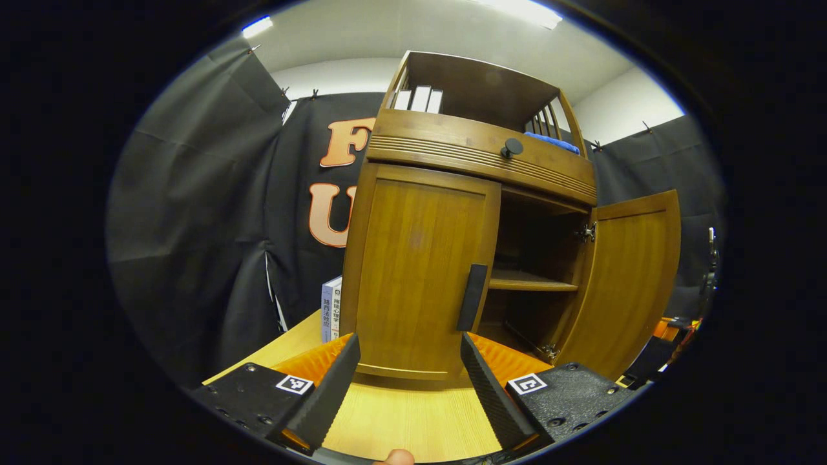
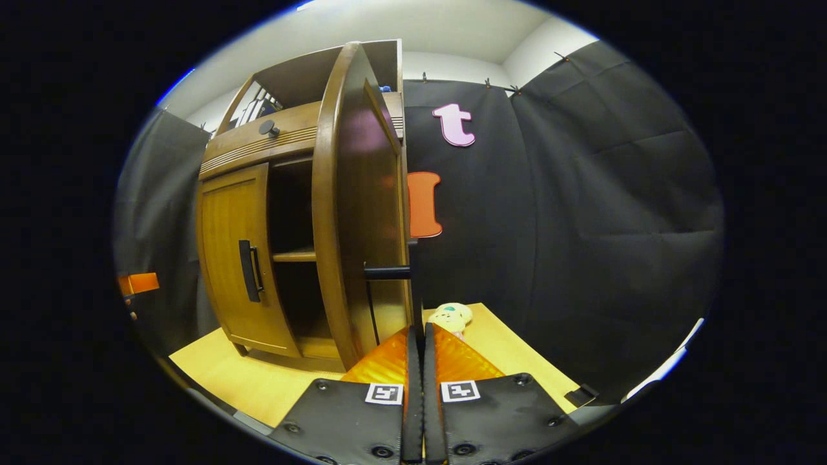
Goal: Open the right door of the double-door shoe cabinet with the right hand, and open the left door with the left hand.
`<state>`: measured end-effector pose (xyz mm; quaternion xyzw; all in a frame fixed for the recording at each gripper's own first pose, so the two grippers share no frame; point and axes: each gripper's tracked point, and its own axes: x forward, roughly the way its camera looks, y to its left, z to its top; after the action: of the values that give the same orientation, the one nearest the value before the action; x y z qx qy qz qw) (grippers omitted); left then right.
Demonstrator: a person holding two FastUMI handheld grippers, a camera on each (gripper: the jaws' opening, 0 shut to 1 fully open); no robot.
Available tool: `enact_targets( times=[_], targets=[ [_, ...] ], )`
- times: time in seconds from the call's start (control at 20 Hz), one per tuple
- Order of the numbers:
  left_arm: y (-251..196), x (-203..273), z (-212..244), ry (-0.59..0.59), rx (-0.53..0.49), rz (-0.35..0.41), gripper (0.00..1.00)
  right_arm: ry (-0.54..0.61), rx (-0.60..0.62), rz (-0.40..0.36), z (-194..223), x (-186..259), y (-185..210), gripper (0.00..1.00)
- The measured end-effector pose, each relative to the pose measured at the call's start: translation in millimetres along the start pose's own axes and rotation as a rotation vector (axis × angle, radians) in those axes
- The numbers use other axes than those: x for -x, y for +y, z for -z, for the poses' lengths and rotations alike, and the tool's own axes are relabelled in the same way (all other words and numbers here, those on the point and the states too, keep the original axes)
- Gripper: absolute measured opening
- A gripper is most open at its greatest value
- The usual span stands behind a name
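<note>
Before shoe cabinet (image 1: 452, 213) | left hand-held gripper (image 1: 410, 352) apart | right hand-held gripper (image 2: 417, 332) together, tips hard to see

In the right gripper view, the shoe cabinet (image 2: 258, 194) stands on the light wooden table (image 2: 258, 381), toward its left side; its right door (image 2: 362, 213) is swung wide open, seen almost edge-on, with its dark bar handle (image 2: 386, 272) sticking out toward the black cloth wall (image 2: 568, 213); the left door (image 2: 234, 258) is closed, its dark vertical handle (image 2: 249, 271) near the inner edge; between the doors an inner shelf (image 2: 294, 256) shows; a round knob (image 2: 267, 128) sits on the drawer front above; the right gripper (image 2: 418, 336) has its fingers pressed together, just below the open door's handle; a small pale plush toy (image 2: 451, 316) lies near the table's far edge.
</note>
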<state>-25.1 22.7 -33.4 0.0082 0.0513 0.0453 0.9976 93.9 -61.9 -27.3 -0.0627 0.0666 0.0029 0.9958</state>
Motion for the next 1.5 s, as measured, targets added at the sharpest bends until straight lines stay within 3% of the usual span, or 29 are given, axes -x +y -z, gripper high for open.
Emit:
enact_targets(
  times=[0.05, 0.1, 0.15, 0.45, 0.85, 0.9, 1.1, 1.15, 1.2, 1.25, 1.3, 1.5],
  targets=[
    [-2, -2, 1, 0.003, -0.004, 0.0, 0.92, -0.002, -0.001, -0.003, 0, 1, -3, 0.08],
    [-5, -4, 2, 0.005, -0.008, 0.0, 0.95, -0.003, -0.002, -0.005, -1, 3, -8, 0.0],
    [-8, -6, 2, 0.006, -0.011, 0.002, 0.92, -0.005, -0.002, -0.003, -1, 4, -14, 0.08],
    [-33, -25, 8, 0.02, -0.029, 0.026, 0.92, -0.033, 0.023, 0.1, -1, 22, -62, 0.08],
    [-71, -63, 12, 0.017, -0.06, 0.069, 0.92, -0.052, -0.011, 0.076, -10, 42, -65, 0.08],
    [-73, -69, 13, 0.016, -0.058, 0.069, 0.92, -0.059, -0.011, 0.079, -12, 43, -65, 0.0],
    [-87, -98, 16, 0.024, -0.064, 0.081, 0.92, -0.081, -0.02, 0.104, -21, 51, -71, 0.11],
    [-90, -105, 18, 0.029, -0.065, 0.086, 0.95, -0.087, -0.023, 0.116, -22, 52, -74, 0.21],
    [-92, -113, 19, 0.031, -0.066, 0.091, 0.92, -0.094, -0.024, 0.126, -24, 53, -77, 0.17],
    [-95, -120, 21, 0.032, -0.066, 0.096, 0.92, -0.099, -0.027, 0.139, -25, 54, -81, 0.21],
    [-100, -128, 22, 0.033, -0.067, 0.104, 0.92, -0.102, -0.029, 0.152, -25, 54, -85, 0.18],
    [-104, -157, 24, 0.027, -0.083, 0.095, 0.92, -0.089, -0.027, 0.177, -23, 55, -94, 0.35]
  ],
)
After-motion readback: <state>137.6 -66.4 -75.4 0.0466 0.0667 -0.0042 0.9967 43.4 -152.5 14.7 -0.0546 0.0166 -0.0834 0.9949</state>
